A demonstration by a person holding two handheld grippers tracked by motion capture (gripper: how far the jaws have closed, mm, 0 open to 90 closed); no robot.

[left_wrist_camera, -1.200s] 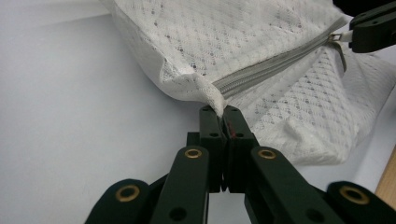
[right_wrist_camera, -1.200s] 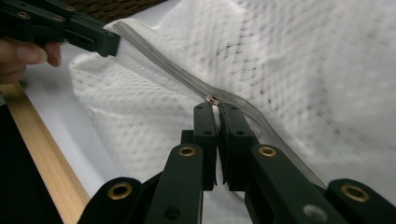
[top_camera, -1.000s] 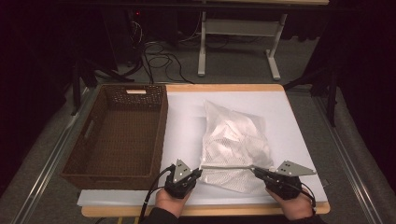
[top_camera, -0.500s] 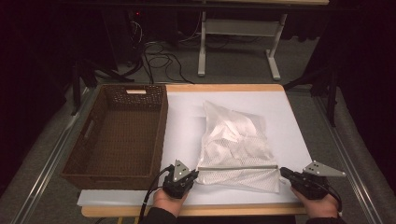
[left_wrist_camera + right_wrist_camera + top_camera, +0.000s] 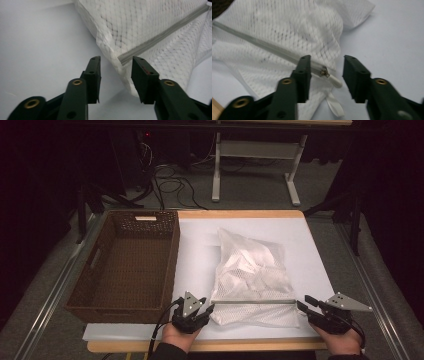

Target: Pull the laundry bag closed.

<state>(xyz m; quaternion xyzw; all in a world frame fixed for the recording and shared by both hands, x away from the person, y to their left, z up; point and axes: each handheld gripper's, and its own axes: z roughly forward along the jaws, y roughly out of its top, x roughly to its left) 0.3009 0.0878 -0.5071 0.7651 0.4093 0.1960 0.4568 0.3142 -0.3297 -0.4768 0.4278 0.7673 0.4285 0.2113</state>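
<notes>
Tabletop (image 5: pixel 200 245) under white sheeting carries a brown wicker basket (image 5: pixel 125 265) at left and, beside it, our white mesh bag (image 5: pixel 252 275), its grey zipper (image 5: pixel 252 302) running along the near edge. Our left tongs (image 5: pixel 116 66) have just been opening; the zipper's end sits between them, unpressed. Our right tongs (image 5: pixel 325 67) have likewise just parted around the zipper pull (image 5: pixel 332 78), free of it.

Mesh bag (image 5: pixel 252 280) blocks mid-table (basket (image 5: pixel 127 265) walls left); right side free.
</notes>
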